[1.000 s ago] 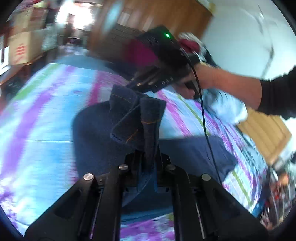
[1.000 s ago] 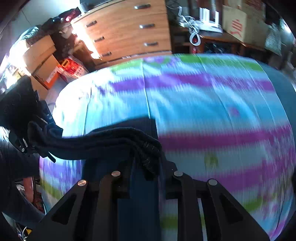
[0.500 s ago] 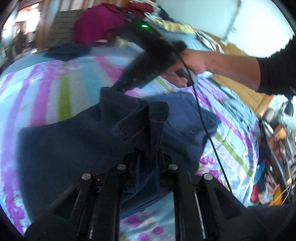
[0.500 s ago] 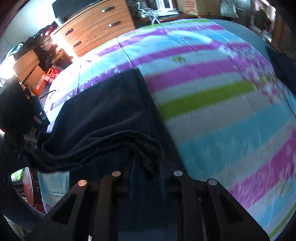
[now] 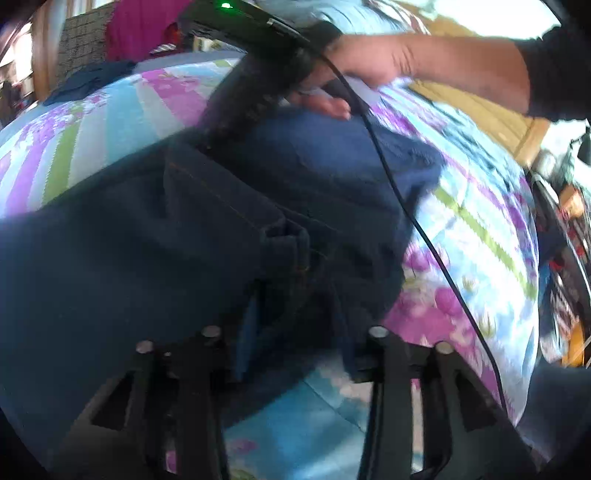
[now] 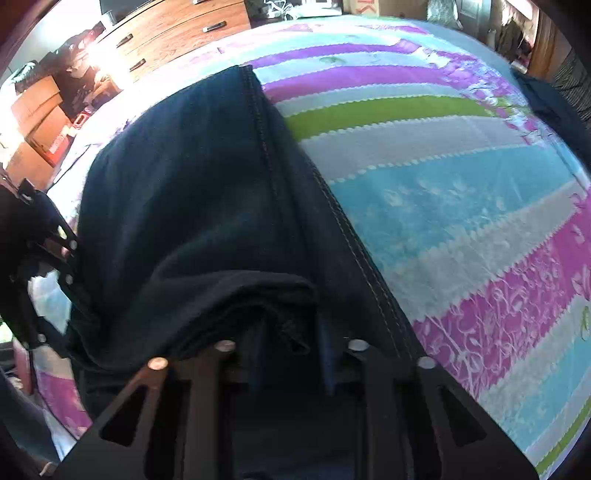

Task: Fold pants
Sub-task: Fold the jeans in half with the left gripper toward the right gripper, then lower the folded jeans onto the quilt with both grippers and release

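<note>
Right wrist view: dark pants [image 6: 192,192] are lying on the striped bedspread [image 6: 461,192] by wooden drawers [image 6: 177,33]; both the right gripper [image 6: 291,343] and the left gripper [image 5: 291,325] have just been opening, cloth loose between their jaws.

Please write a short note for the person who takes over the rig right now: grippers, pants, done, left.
Left gripper: jaws just opened, denim edge loose between them, not pinched.
Right gripper: same, jaws just opened, bunched fabric between.
Dark jeans lie on the striped bedspread, doubled over.
Done: one fold laid down.
Left: withdraw both grippers, smooth the bunched edge, probably fold once more.
</note>
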Demonstrator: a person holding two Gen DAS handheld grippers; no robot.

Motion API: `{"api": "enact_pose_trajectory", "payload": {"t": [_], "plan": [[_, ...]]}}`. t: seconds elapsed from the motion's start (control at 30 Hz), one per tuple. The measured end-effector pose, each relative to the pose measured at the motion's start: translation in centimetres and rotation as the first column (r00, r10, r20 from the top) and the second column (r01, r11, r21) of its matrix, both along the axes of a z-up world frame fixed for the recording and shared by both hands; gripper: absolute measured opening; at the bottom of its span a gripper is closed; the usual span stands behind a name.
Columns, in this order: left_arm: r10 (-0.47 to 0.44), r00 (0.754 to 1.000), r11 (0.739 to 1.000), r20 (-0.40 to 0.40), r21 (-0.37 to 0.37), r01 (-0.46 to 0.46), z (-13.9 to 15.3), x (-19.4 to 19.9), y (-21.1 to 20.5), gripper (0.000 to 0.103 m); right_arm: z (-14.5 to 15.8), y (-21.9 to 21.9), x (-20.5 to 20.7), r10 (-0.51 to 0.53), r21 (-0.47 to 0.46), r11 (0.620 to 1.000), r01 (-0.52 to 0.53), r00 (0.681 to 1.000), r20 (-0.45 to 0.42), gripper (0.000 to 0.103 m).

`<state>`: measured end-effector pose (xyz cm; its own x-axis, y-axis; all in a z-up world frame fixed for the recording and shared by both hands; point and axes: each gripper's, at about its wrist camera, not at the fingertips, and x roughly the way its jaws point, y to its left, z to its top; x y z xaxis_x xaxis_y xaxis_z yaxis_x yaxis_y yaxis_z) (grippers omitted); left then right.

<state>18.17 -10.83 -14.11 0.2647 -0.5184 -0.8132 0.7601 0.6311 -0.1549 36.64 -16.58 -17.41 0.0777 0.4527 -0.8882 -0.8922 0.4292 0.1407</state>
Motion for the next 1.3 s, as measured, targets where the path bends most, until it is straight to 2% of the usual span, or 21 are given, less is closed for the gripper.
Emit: {"api": "enact_pose_trajectory", "payload": {"t": [0.03,0.13,0.2,0.27,0.3,0.37,0.47,0.53,0.6,0.7,0.83,0.93,0.97,1.0,1.03,1.07,1.13,1.2,1.23,1.27,1.3], "plan": [[-0.019,1.0,1.0,-0.001,0.011,0.019,0.3,-0.4,0.3,0.043,-0.1,-0.6,-0.2,-0.033,-0.022,0.999,0.033,0.999,0.014,0.048],[-0.041,0.999,0.999,-0.036,0.02,0.041,1.7,-1.0,1.7,0.043,0.2,-2.9,-0.9,-0.113,-0.068,0.991,0.114,0.993,0.023,0.049],[-0.045,0.999,0.999,-0.018,0.009,0.046,3.5,-1.6,2.9,0.044,0.9,-4.9,-0.9,-0.225,-0.026,0.974,0.224,0.974,-0.032,0.049],[-0.022,1.0,1.0,-0.021,-0.011,0.022,4.7,-1.8,3.8,0.044,2.1,-7.3,-1.7,-0.398,0.104,0.902,0.42,0.899,-0.18,0.051],[0.0,1.0,1.0,-0.018,-0.024,-0.001,5.3,-1.8,4.3,0.044,2.3,-8.3,-2.5,-0.457,0.171,0.844,0.509,0.848,-0.27,0.051],[0.044,0.999,0.998,-0.012,-0.044,-0.044,6.4,-1.5,5.5,0.044,1.3,-8.8,-5.3,-0.549,0.203,0.721,0.662,0.726,-0.414,0.051],[0.101,0.995,0.994,-0.002,-0.048,-0.101,6.9,-0.6,6.8,0.044,-0.3,-6.9,-9.0,-0.622,0.172,0.612,0.772,0.604,-0.498,0.055],[0.124,0.992,0.991,-0.004,-0.058,-0.124,6.7,0.2,7.3,0.044,-1.0,-4.7,-10.7,-0.698,0.096,0.582,0.807,0.557,-0.449,0.057],[0.156,0.988,0.985,-0.007,-0.07,-0.156,7.0,1.1,8.0,0.044,-1.1,-3.9,-11.7,-0.752,0.079,0.532,0.843,0.513,-0.413,0.058],[0.202,0.979,0.975,-0.032,-0.09,-0.204,7.2,2.1,9.2,0.044,-0.6,-3.5,-11.8,-0.768,0.078,0.477,0.876,0.458,-0.448,0.016],[0.249,0.968,0.962,-0.027,-0.111,-0.25,7.5,2.7,11.0,0.044,1.9,-3.0,-13.3,-0.793,0.106,0.432,0.896,0.433,-0.428,0.012],[0.306,0.952,0.945,-0.013,-0.117,-0.305,7.1,4.0,12.8,0.044,-0.5,-3.5,-13.9,-0.81,0.037,0.434,0.9,0.407,-0.421,0.015],[0.335,0.942,0.934,-0.021,-0.127,-0.335,6.7,4.8,13.6,0.045,-0.8,-3.6,-14.0,-0.802,0.05,0.442,0.896,0.42,-0.425,0.015],[0.349,0.936,0.925,-0.045,-0.141,-0.352,6.3,5.3,14.3,0.046,-0.4,-3.7,-13.8,-0.801,0.05,0.456,0.888,0.435,-0.411,0.032],[0.357,0.931,0.917,-0.077,-0.16,-0.365,5.9,5.8,14.9,0.046,1.0,-3.7,-13.8,-0.841,0.015,0.469,0.883,0.452,-0.297,0.055],[0.348,0.928,0.909,-0.134,-0.192,-0.369,5.0,6.4,15.7,0.046,2.4,-3.7,-13.8,-0.866,0.02,0.466,0.885,0.46,-0.195,0.056],[0.357,0.923,0.914,-0.141,-0.15,-0.377,3.2,6.6,16.2,0.046,5.6,-3.5,-13.5,-0.877,0.09,0.474,0.876,0.479,-0.047,0.057],[0.357,0.922,0.922,-0.147,-0.105,-0.374,0.9,6.6,16.7,0.046,7.2,-2.4,-12.2,-0.84,0.17,0.536,0.827,0.543,0.004,0.056],[0.356,0.924,0.925,-0.142,-0.09,-0.37,-0.1,6.4,16.8,0.045,7.0,-1.1,-10.6,-0.806,0.181,0.585,0.791,0.592,0.019,0.05],[0.346,0.932,0.931,-0.112,-0.083,-0.355,-0.7,6.0,16.5,0.045,6.3,-0.3,-9.2,-0.785,0.183,0.61,0.771,0.619,0.007,0.044],[0.341,0.935,0.935,-0.092,-0.07,-0.348,-0.7,5.8,16.2,0.046,5.4,0.2,-7.8,-0.772,0.184,0.624,0.76,0.636,-0.009,0.025]]}}
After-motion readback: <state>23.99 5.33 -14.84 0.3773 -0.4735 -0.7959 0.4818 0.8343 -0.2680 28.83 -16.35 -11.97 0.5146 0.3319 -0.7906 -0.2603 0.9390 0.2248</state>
